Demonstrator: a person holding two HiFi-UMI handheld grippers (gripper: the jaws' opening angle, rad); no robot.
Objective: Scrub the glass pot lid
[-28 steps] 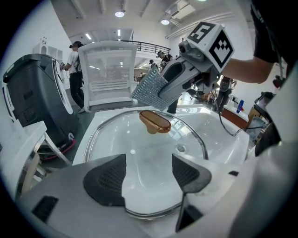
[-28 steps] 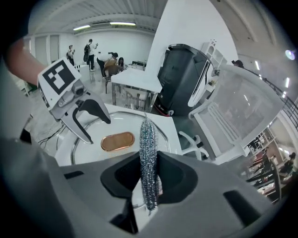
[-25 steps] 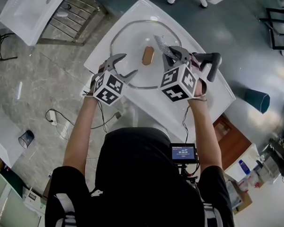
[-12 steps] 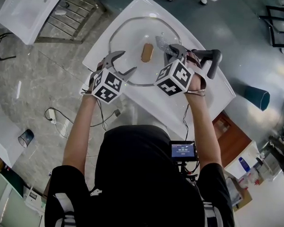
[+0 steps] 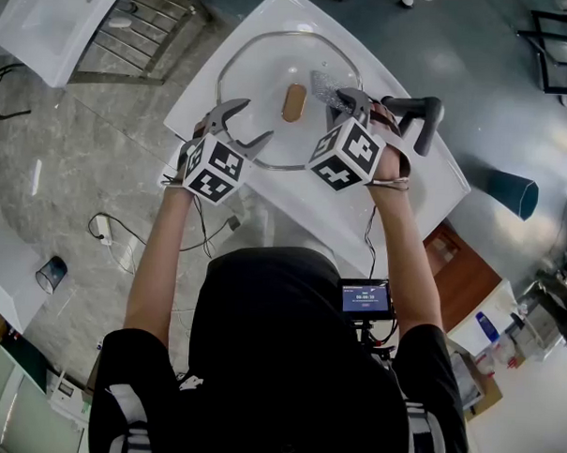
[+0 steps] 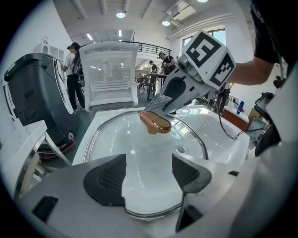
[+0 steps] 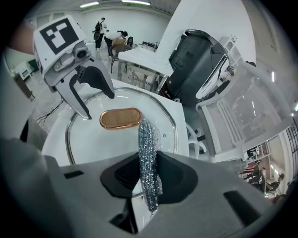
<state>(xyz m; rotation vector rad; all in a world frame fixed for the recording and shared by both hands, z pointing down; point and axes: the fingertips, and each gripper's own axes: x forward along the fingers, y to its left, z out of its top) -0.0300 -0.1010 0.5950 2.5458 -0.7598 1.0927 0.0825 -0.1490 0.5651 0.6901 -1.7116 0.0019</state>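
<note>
Right tongs (image 7: 144, 174) are closed tight on a strip of silvery scrubbing mesh (image 7: 149, 158), which stands up between the pads and reaches just beside the copper-coloured knob (image 7: 120, 118). Whether the mesh tip (image 5: 325, 87) touches the glass or the knob cannot be told from any view. Left tongs (image 6: 148, 174) are wide open with nothing gripped; the near rim of the glass pot lid (image 6: 139, 153) shows in the gap, and contact is unclear. That lid (image 5: 272, 70) lies flat on a white basin (image 5: 416, 189). From the head view, the marker cubes cover the lid's near rim, and the person's head hides the basin's near end.
</note>
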